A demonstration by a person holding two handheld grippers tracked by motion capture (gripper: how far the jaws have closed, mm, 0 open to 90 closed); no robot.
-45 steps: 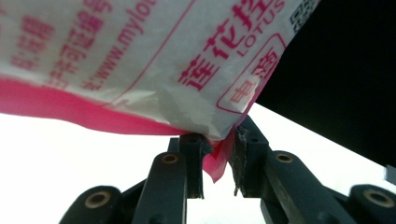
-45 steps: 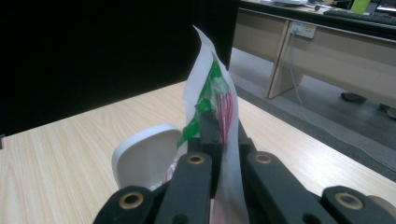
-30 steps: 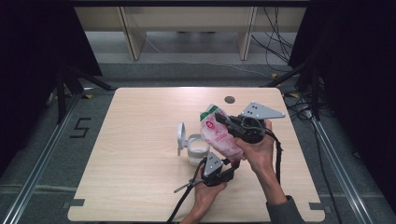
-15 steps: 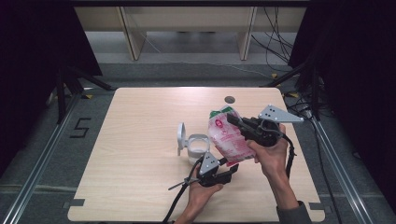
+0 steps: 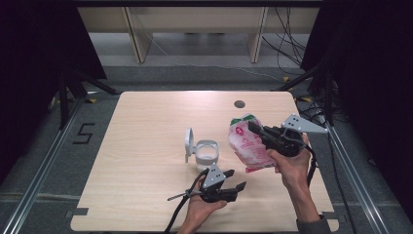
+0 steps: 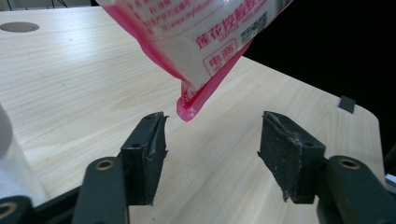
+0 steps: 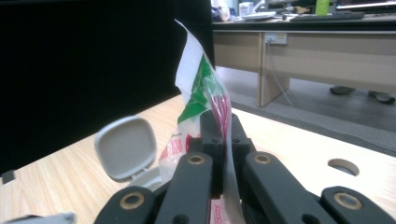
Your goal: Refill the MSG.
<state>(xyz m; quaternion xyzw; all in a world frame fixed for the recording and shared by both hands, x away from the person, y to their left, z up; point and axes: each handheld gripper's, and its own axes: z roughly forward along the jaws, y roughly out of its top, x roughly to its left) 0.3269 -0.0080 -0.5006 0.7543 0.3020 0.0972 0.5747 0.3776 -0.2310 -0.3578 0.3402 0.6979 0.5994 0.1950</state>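
The right hand-held gripper (image 5: 254, 128), pinching the pink bag (image 5: 247, 146) at its top, has carried it away from the open white container (image 5: 205, 153), while the left hand-held gripper (image 5: 233, 187) waits spread below, so pouring seems finished.

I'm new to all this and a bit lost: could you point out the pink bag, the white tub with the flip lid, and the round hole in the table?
pink bag (image 5: 248, 146), high view, printed front.
white tub (image 5: 206, 154), high view, rim.
round hole (image 5: 239, 104), high view, centre.

L tongs (image 5: 237, 187) agape; R tongs (image 5: 253, 127) clamped.
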